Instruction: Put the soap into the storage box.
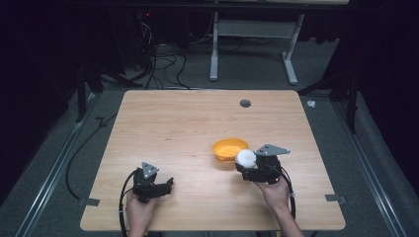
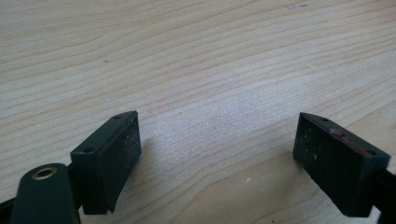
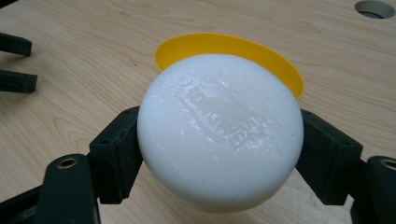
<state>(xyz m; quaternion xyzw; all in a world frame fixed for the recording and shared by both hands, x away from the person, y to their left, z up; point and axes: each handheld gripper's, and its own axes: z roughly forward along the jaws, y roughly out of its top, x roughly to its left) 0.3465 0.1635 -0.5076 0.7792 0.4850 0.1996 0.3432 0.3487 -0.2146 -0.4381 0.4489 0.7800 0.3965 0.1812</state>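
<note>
A round white soap-like puck (image 3: 219,130) with faint raised lettering sits between the jaws of my right gripper (image 3: 219,140), which is shut on it. In the high view the puck (image 1: 245,158) is held just right of a yellow bowl (image 1: 229,148) on the wooden table (image 1: 188,118). The bowl's rim (image 3: 224,44) shows behind the puck in the right gripper view. My left gripper (image 1: 169,184) rests low at the table's front left, its jaws wide apart and nothing between them (image 2: 215,154).
A round cable hole (image 1: 245,103) lies at the table's far edge. Cables trail from both grippers off the front edge. Beyond the table stand a white desk frame (image 1: 257,44) and loose wires on the grey floor.
</note>
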